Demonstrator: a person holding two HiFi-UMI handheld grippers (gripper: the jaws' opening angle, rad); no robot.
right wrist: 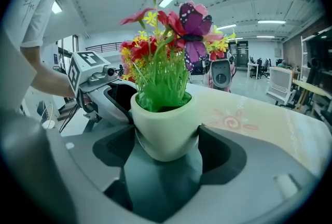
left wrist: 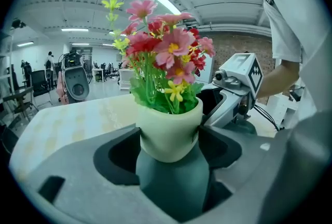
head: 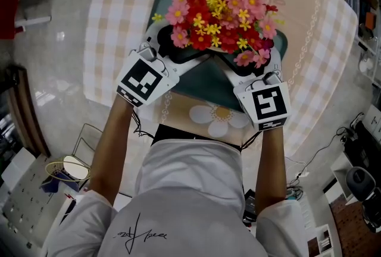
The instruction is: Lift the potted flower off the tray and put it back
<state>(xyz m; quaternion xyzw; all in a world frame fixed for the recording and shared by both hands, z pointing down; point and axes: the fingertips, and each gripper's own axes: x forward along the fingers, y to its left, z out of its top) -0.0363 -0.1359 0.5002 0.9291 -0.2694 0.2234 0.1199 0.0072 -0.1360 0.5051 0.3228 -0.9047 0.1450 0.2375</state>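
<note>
Potted flower (head: 220, 12): over teal tray (head: 205, 86), seemingly still seated.
My left gripper (left wrist: 169, 140), right gripper (right wrist: 167, 137): jaws wide, pads against cream pot's sides, from opposite flanks.
Purpose: two-sided clasp steadies top-heavy bouquet for lift.

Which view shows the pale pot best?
The right gripper view: the pot, rim and body, shows whole between the jaws. The left gripper view shows it nearly as well; in the head view the flowers hide it.
</note>
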